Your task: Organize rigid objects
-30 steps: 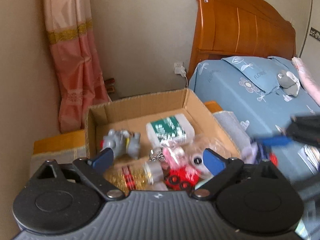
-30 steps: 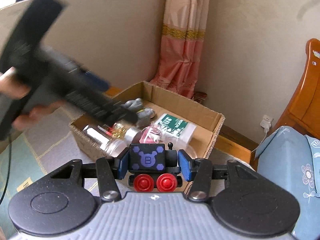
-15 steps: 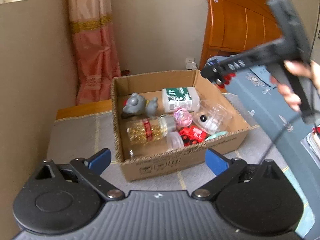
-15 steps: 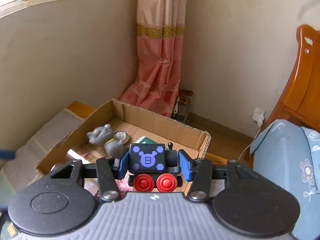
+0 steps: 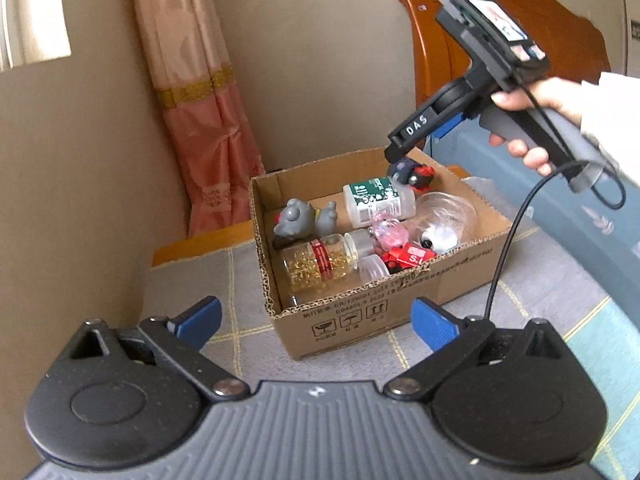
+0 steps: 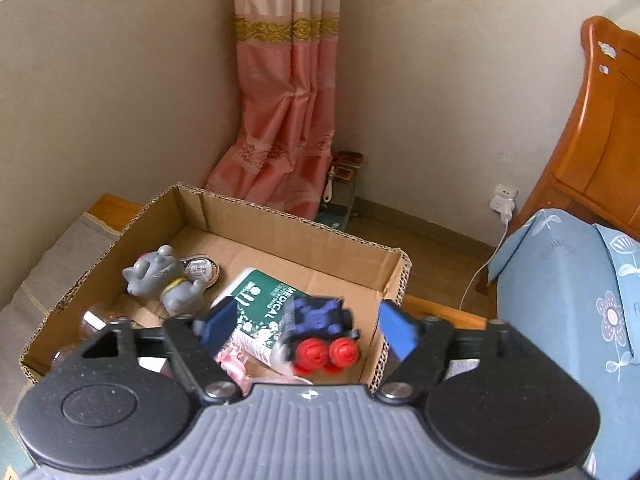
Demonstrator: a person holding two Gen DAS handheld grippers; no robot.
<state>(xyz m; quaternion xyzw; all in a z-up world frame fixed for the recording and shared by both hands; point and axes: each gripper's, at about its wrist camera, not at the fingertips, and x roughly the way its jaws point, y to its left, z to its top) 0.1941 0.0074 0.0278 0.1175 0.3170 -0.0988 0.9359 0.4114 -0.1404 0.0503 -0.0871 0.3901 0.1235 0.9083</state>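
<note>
Cardboard box (image 5: 404,308) sits on a grey mat w/ yellow grid lines, open top, corrugated rim all round. Far side of box is close to the pink curtain (image 5: 200,120); bed (image 6: 568,280) w/ blue cover flanks its right. Bare mat in front of box & to its left gives room to move. Inside, the near half is crowded: grey mouse figure (image 5: 300,220), jar of gold beads (image 5: 320,264), green-label medical bottle (image 5: 376,200), pink trinket, red item, clear container. Far strip of the box floor is bare cardboard.

Right hand-held gripper (image 6: 308,330) tilts down over the box's right rear corner, gripped by a person's hand (image 5: 532,120) w/ a white sleeve. Its jaws are opening, blue pads clear of the toy train (image 6: 320,332). Train (blue body, red wheels) is blurred, between the pads, just above the bottle.

Left hand-held gripper (image 5: 316,320) is spread wide, nothing between its pads, pointing down at the box's near wall from the front.
</note>
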